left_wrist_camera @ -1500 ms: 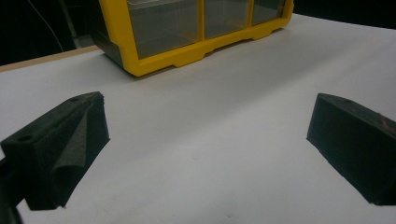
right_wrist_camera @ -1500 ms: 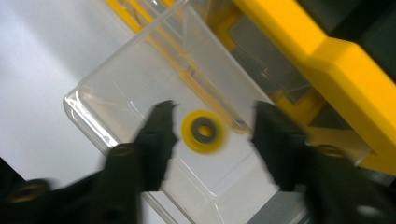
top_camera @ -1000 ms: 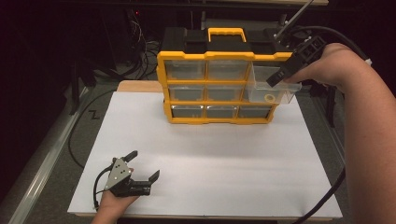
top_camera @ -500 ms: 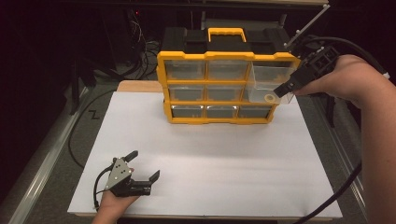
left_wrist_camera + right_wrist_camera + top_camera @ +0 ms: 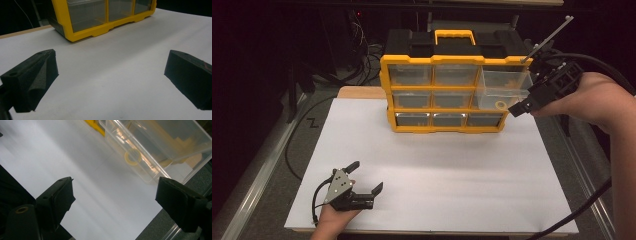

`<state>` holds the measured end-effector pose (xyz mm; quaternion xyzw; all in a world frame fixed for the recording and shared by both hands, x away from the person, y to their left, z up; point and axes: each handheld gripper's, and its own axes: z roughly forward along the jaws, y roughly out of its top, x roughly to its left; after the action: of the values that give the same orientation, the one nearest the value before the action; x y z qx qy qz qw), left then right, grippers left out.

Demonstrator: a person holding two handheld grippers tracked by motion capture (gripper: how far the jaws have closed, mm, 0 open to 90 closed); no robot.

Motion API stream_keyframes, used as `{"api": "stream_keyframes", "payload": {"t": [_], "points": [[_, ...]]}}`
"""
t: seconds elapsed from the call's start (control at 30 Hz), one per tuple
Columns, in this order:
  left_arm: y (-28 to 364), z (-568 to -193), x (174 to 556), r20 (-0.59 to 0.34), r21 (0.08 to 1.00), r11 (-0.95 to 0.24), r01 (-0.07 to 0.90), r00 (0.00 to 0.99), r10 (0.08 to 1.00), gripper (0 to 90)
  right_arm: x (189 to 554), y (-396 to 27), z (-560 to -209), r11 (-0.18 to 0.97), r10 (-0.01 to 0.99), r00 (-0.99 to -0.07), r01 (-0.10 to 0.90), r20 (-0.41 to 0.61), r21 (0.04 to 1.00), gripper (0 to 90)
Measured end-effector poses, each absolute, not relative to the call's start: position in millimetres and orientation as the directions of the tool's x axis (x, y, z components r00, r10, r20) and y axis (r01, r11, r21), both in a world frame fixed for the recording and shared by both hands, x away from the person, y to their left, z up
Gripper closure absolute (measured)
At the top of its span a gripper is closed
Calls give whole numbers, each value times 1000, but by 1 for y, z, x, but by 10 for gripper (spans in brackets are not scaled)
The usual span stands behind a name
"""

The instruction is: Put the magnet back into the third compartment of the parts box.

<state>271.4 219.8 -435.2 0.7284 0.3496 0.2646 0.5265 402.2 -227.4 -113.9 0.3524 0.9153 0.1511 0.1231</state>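
Clear drawer (image 5: 504, 90) is pulled out of the right column of the yellow organizer (image 5: 447, 95), sticking out toward you at the cabinet's right end. In the high view it sits at middle-row height; whether it's still on its rails, can't tell. One yellow ring (image 5: 500, 105) lies on the drawer floor near the front wall; same ring (image 5: 133, 157) shows through the clear plastic in the right gripper view.

Your right gripper (image 5: 518, 110) is just beside the drawer's front right corner, off it. Its fingers (image 5: 58, 196) are spread and have just been opening, with nothing between them, only white sheet and the drawer's corner farther on. No contact with the drawer that I can see.

Organizer stands at the far middle of the white sheet (image 5: 437, 170) covering the bench, black top, yellow carry handle (image 5: 454, 37). Other drawers look pushed in.

Your left gripper (image 5: 364, 176) rests at the near left corner of the sheet, well apart from the organizer. Its fingers (image 5: 32, 77) are spread wide, holding nothing, bare sheet between them, organizer's lower left corner ahead.
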Motion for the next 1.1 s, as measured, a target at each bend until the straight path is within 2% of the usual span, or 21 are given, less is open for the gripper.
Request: {"api": "stream_keyframes", "payload": {"t": [0.4, 1.1], "points": [[221, -435, 271, 17, 954, -197, 228, 614, 789, 1, 386, -229, -132, 710, 680, -724, 612, -114, 349, 128], [222, -435, 272, 9, 955, -191, 229, 617, 787, 1, 379, -228, -198, 716, 672, -737, 622, -70, 317, 87]]}}
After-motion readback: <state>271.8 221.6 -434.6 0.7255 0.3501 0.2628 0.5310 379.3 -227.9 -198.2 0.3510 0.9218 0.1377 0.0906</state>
